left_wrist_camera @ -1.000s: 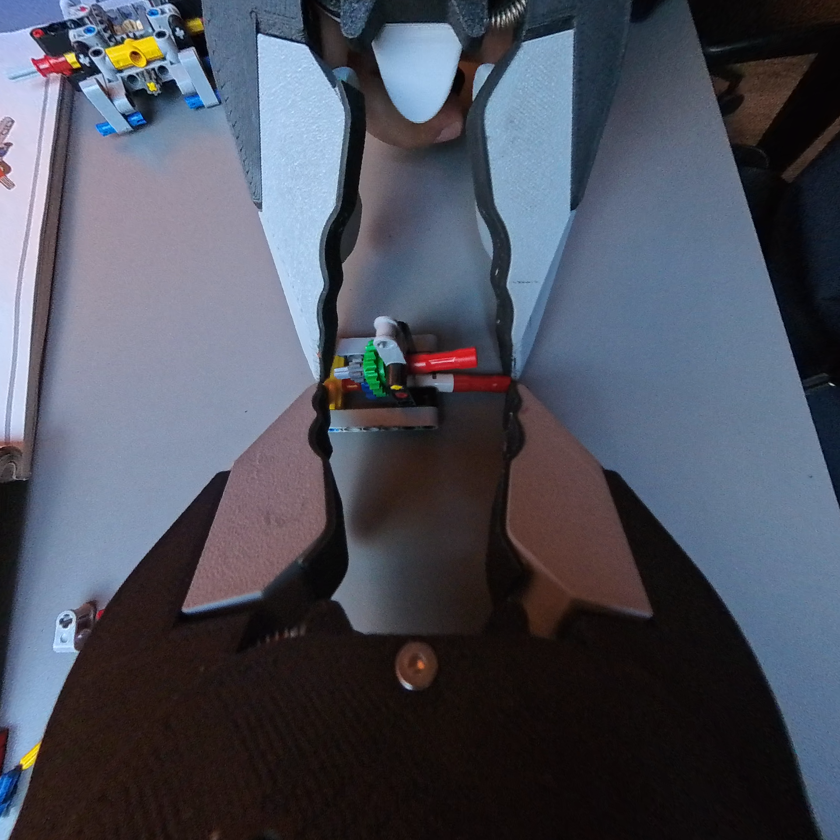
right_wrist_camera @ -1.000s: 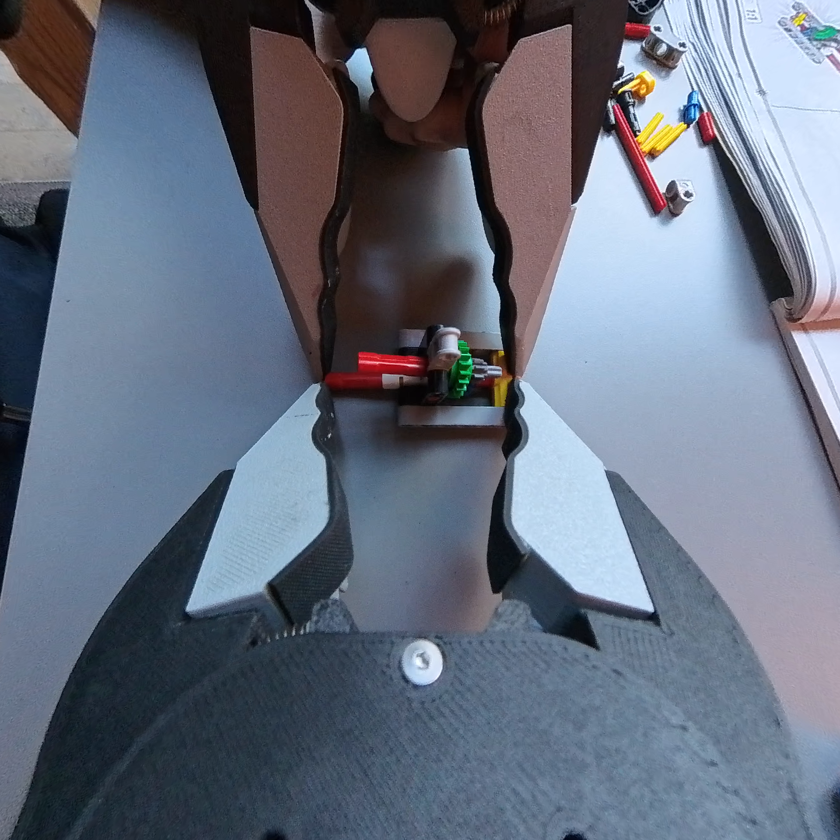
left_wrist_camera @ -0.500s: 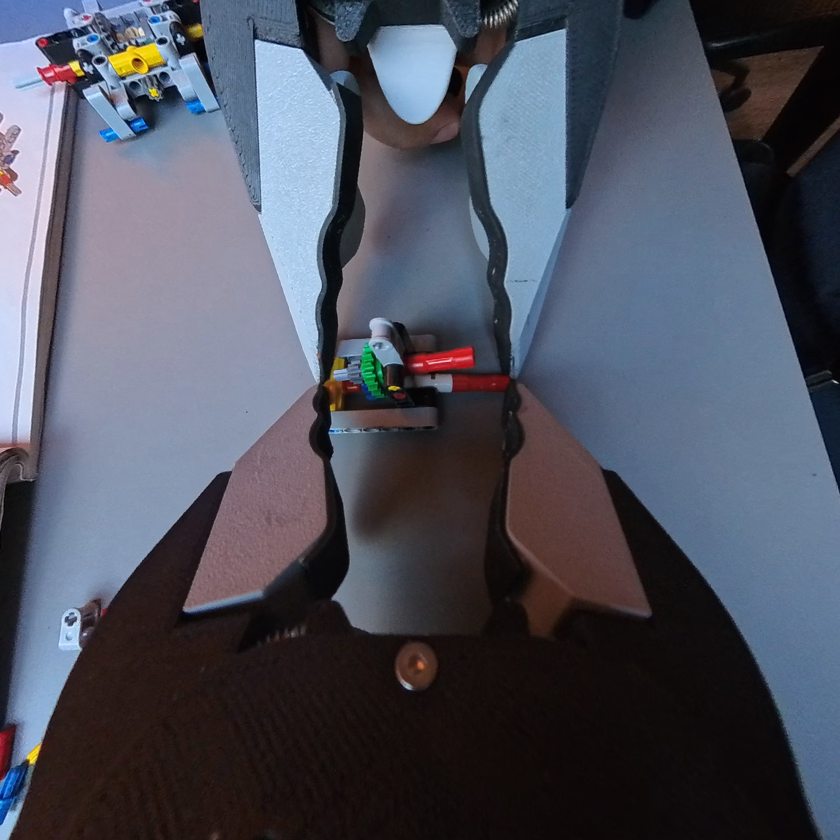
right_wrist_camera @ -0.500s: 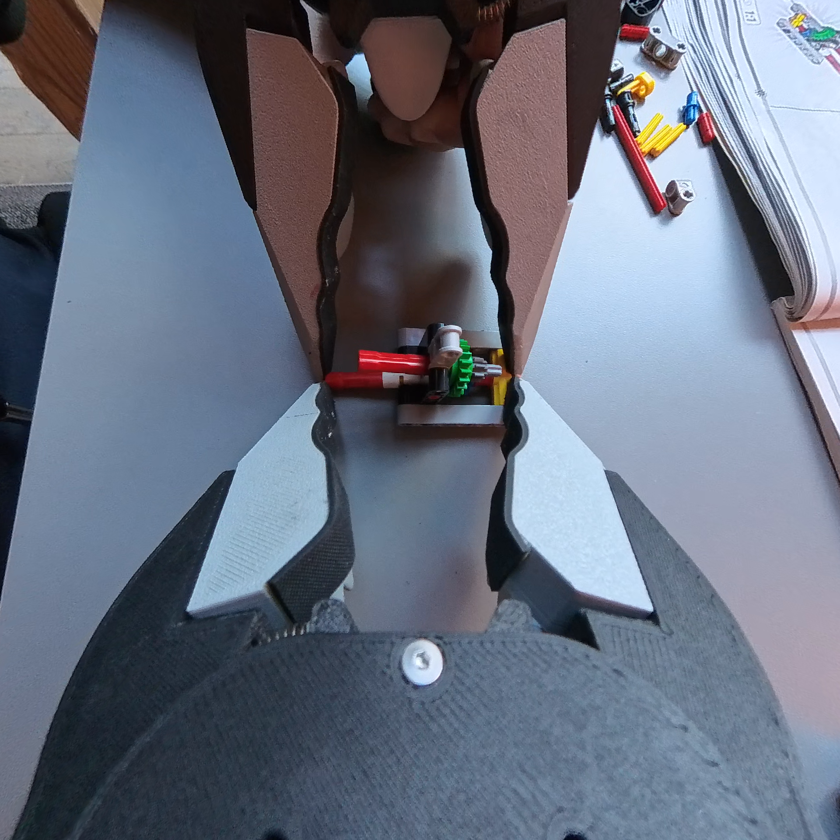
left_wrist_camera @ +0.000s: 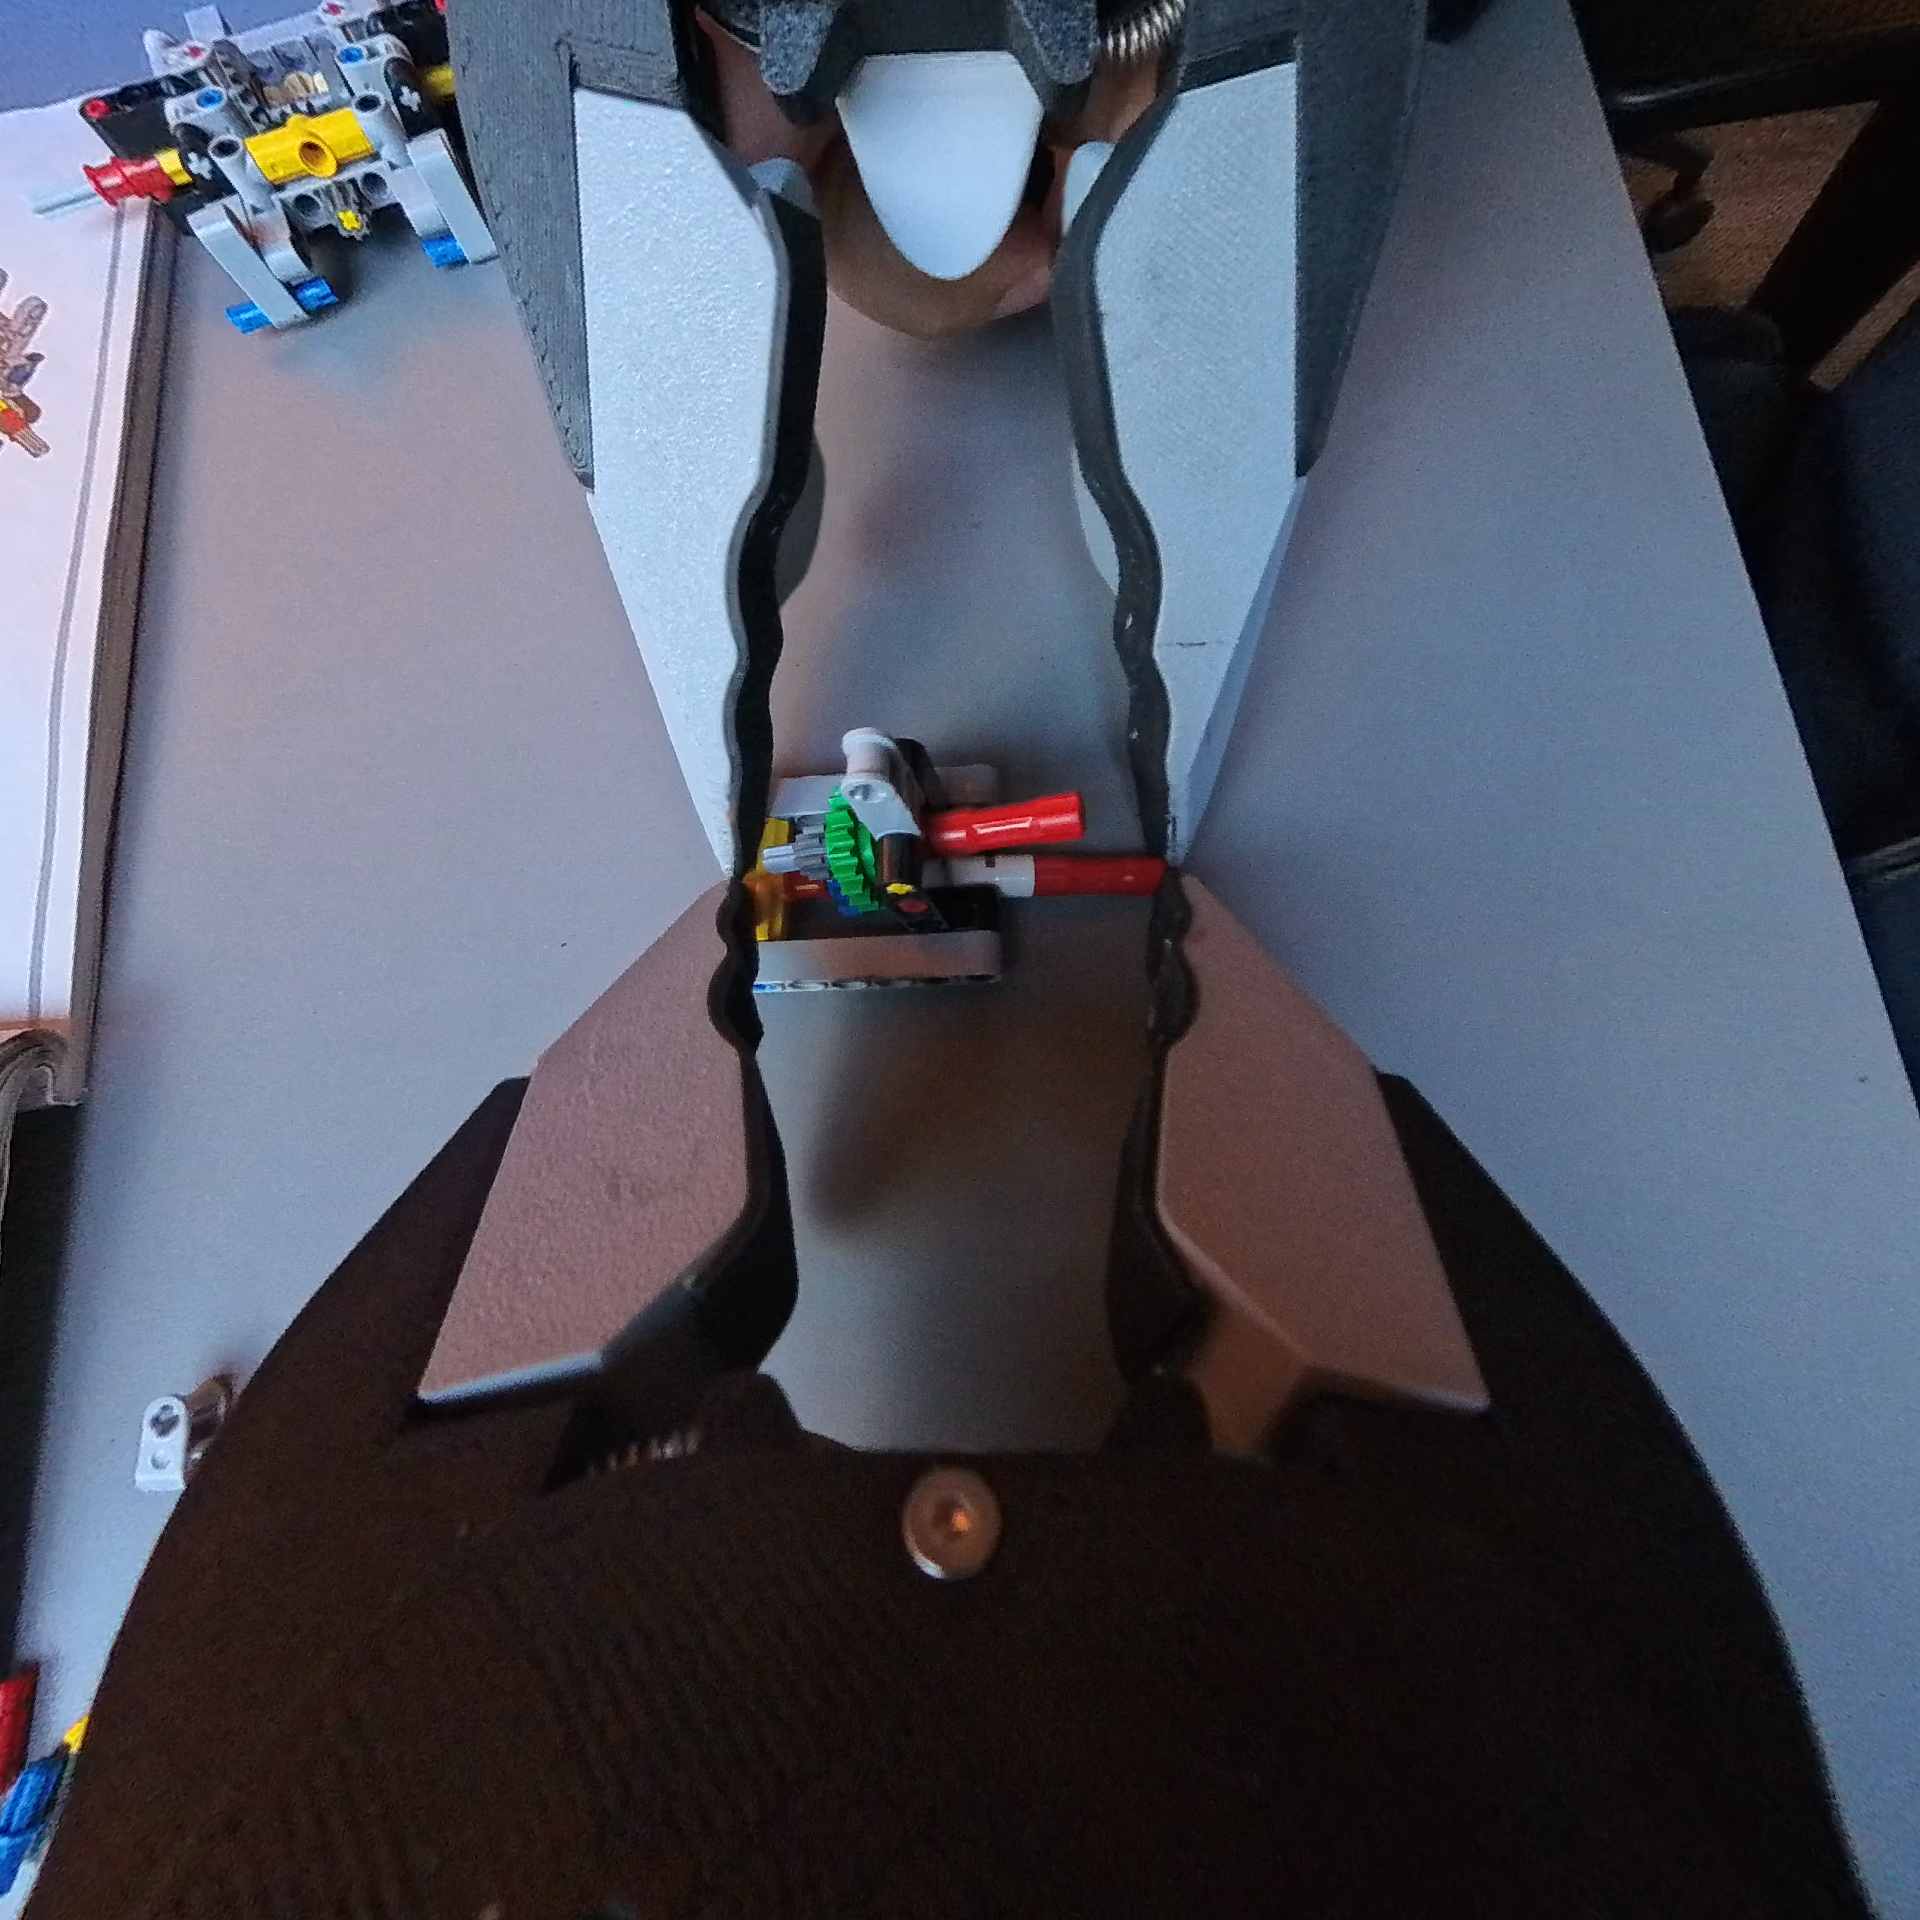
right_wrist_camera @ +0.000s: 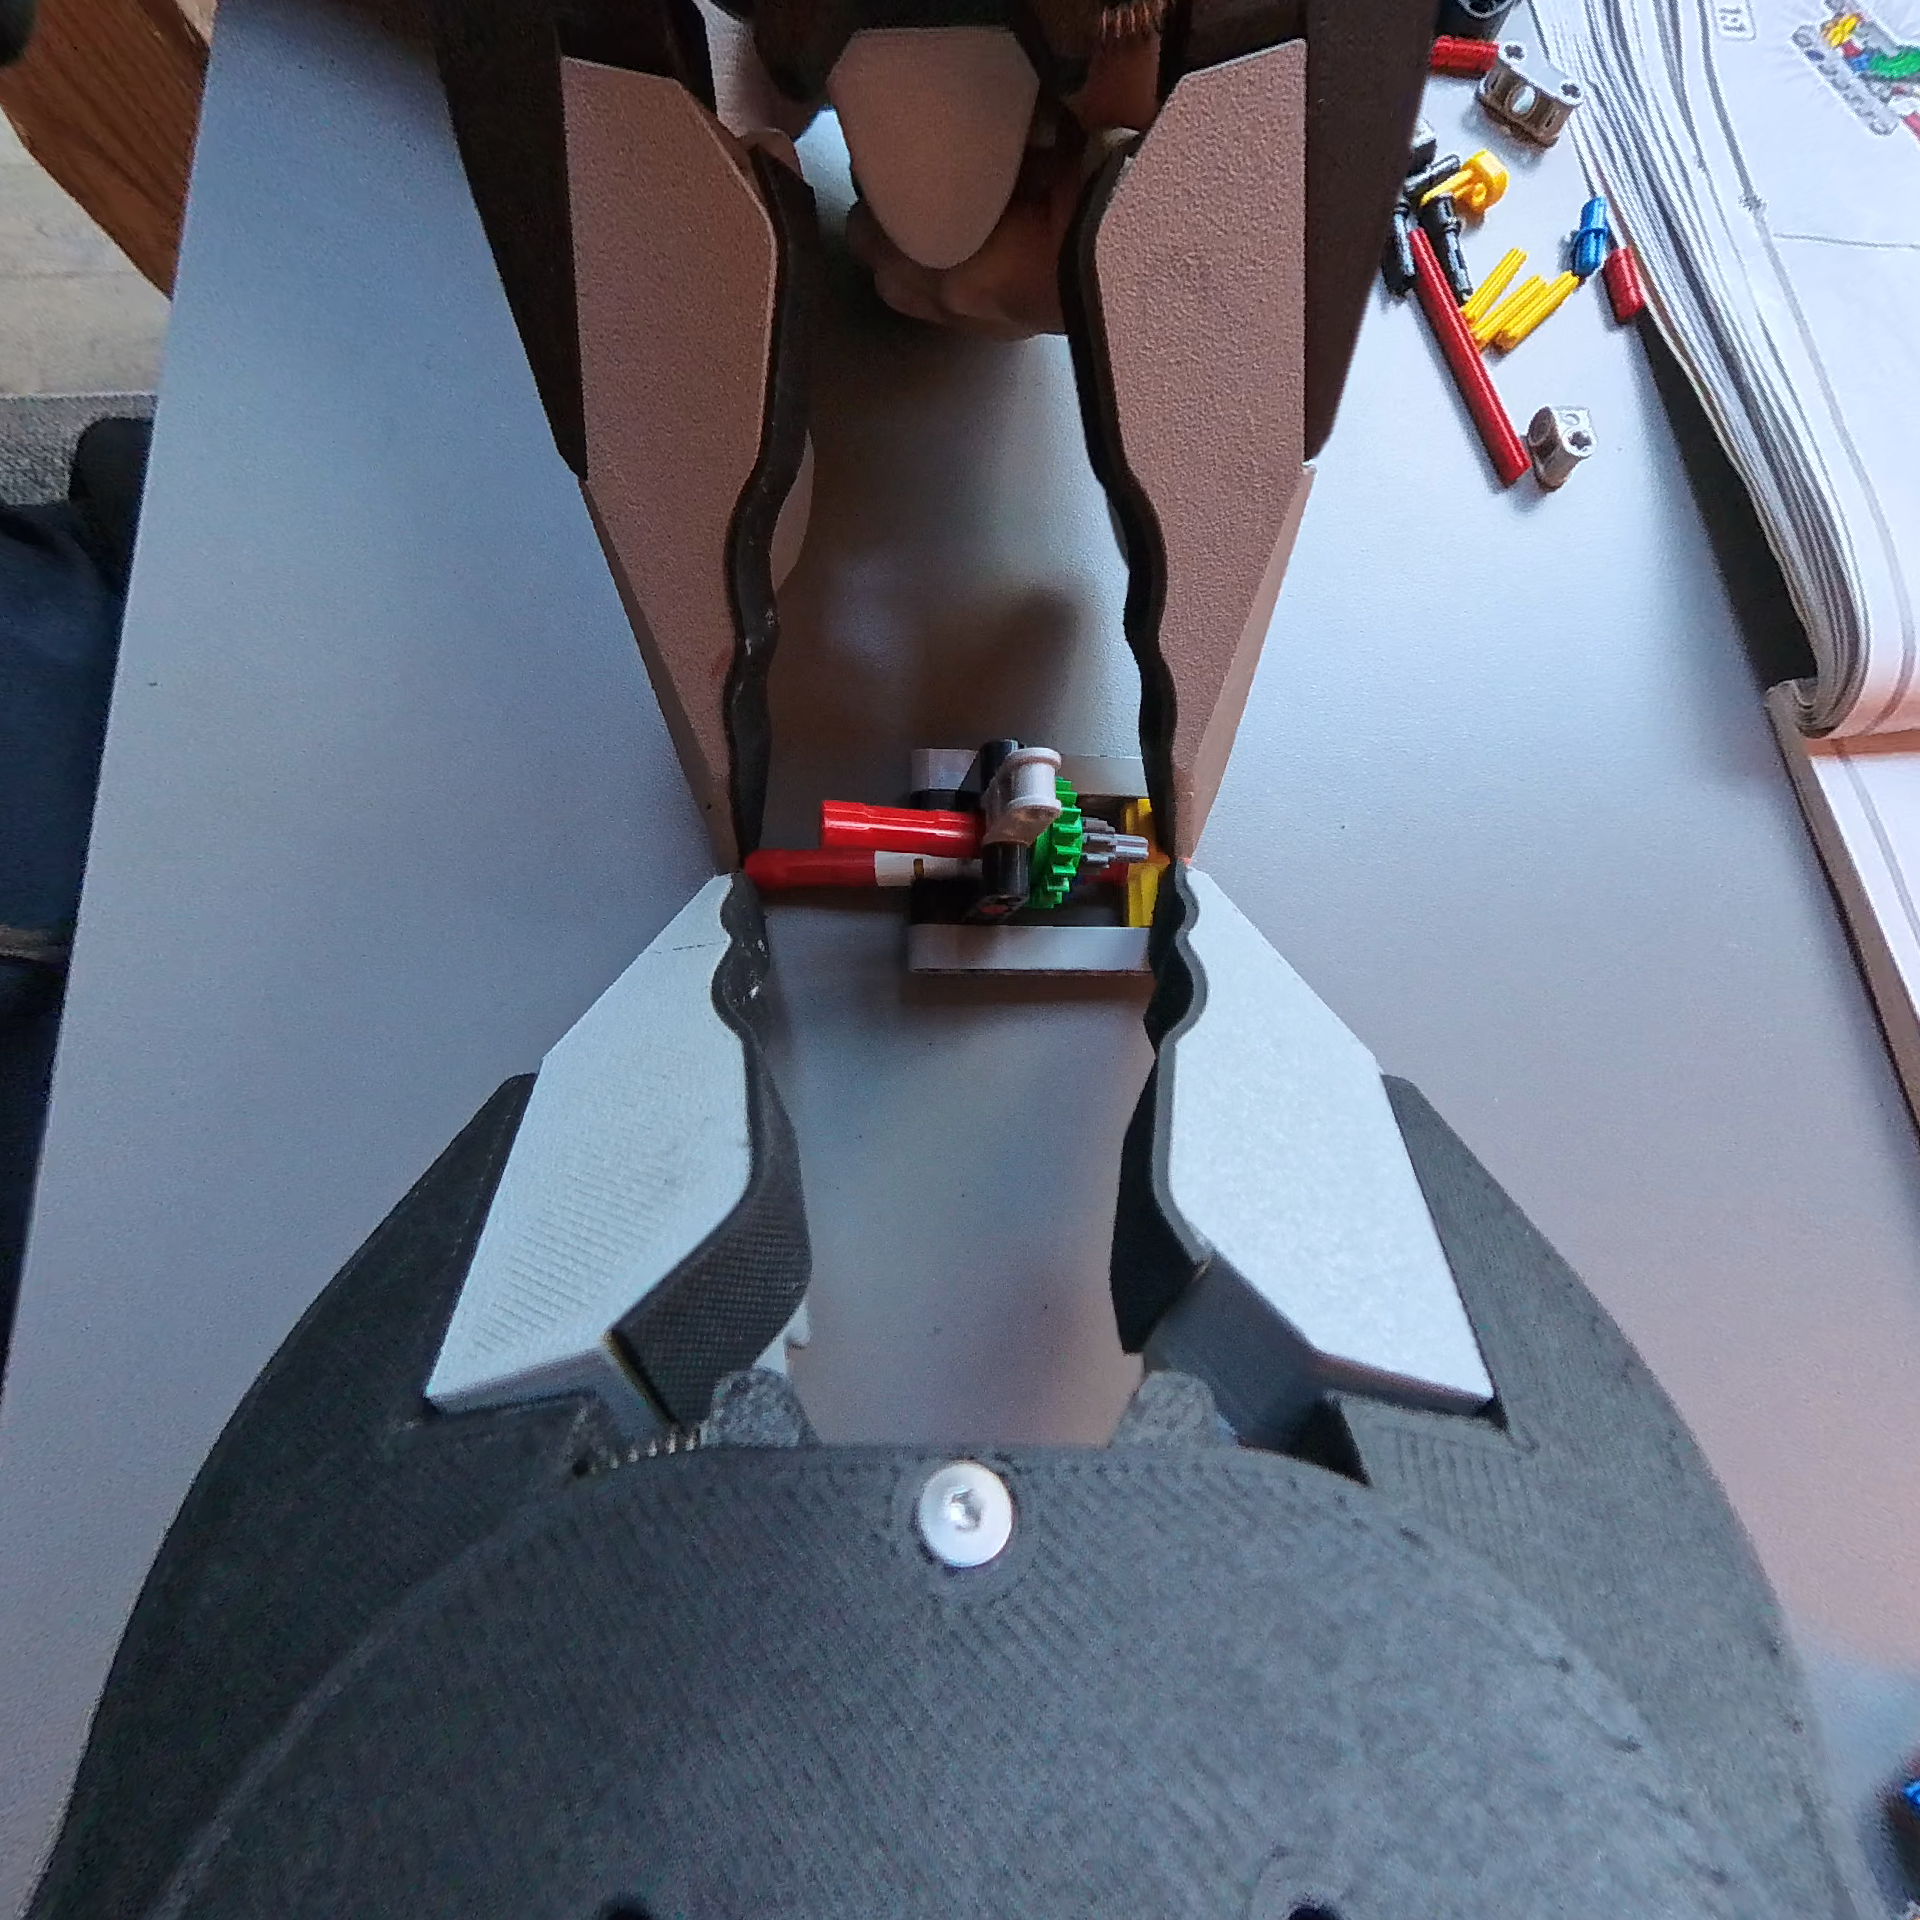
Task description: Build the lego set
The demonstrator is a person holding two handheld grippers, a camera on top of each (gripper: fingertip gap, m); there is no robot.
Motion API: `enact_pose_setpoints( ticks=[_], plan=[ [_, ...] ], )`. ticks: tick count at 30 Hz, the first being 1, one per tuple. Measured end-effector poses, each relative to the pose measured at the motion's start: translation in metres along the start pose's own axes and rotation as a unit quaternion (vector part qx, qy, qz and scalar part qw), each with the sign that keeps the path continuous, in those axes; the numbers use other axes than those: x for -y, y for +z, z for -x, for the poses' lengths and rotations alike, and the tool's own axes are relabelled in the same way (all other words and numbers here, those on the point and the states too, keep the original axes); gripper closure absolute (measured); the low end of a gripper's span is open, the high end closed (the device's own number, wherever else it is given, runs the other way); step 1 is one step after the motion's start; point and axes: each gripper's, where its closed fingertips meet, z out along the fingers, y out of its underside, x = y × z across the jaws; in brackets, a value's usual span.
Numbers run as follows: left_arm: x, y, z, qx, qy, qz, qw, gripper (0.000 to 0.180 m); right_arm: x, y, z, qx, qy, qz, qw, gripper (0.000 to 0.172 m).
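Barely anything moved. Both hand-held grippers, left (left_wrist_camera: 951,914) & right (right_wrist_camera: 961,904), sat spread wide astride the brick assy (left_wrist_camera: 883,862) on the worktop (left_wrist_camera: 364,727) — squeezing could skew its red axle (left_wrist_camera: 1091,875).

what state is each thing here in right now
left tongs: wide apart, tips at the ends of the assembly; grip unclear
right tongs: wide apart, tip to tip with the left tongs; grip unclear
assembly: lying between both pairs of tips, red axle sideways
model: standing upright
booklet: open, lying flat
loose parts: scattered, lying flat
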Motion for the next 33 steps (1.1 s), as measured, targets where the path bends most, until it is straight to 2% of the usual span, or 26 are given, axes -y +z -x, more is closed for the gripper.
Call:
enact_pose_setpoints(
  ticks=[6,10,12,14,17,22,26,29,33],
  plan=[
    [-0.001,-0.003,0.003,-0.016,0.010,-0.004,1.000,0.103,0.006,0.001,-0.003,-0.032,-0.003,-0.029,0.999,0.096],
    [0.002,-0.013,0.015,0.040,0.025,-0.019,0.999,0.097,0.008,-0.006,-0.008,-0.068,-0.010,-0.044,0.997,0.095],
    [0.009,-0.025,0.019,0.052,-0.006,-0.044,0.998,0.088,0.010,-0.014,-0.008,-0.059,0.002,-0.069,0.996,0.091],
    [0.018,-0.038,0.016,0.046,-0.039,-0.084,0.995,0.091,0.012,-0.023,-0.009,-0.039,0.029,-0.097,0.994,0.085],
    [0.017,-0.048,0.013,0.047,-0.081,-0.102,0.990,0.093,0.008,-0.026,-0.010,0.004,0.073,-0.101,0.992,0.078],
    [-0.010,-0.028,-0.004,0.039,-0.151,-0.041,0.987,0.077,0.003,-0.016,-0.008,0.056,0.080,-0.067,0.993,0.071],
    [-0.023,-0.021,0.007,0.126,-0.138,0.019,0.982,0.079,0.001,-0.010,-0.002,0.090,0.067,-0.047,0.993,0.067],
    [-0.026,-0.024,0.016,0.150,-0.155,0.018,0.976,0.081,-0.006,-0.016,0.006,0.093,0.050,-0.042,0.993,0.077],
    [-0.043,-0.043,0.034,0.193,-0.186,0.020,0.963,0.085,-0.018,-0.028,0.017,0.103,0.034,-0.035,0.993,0.082]
  ],
)
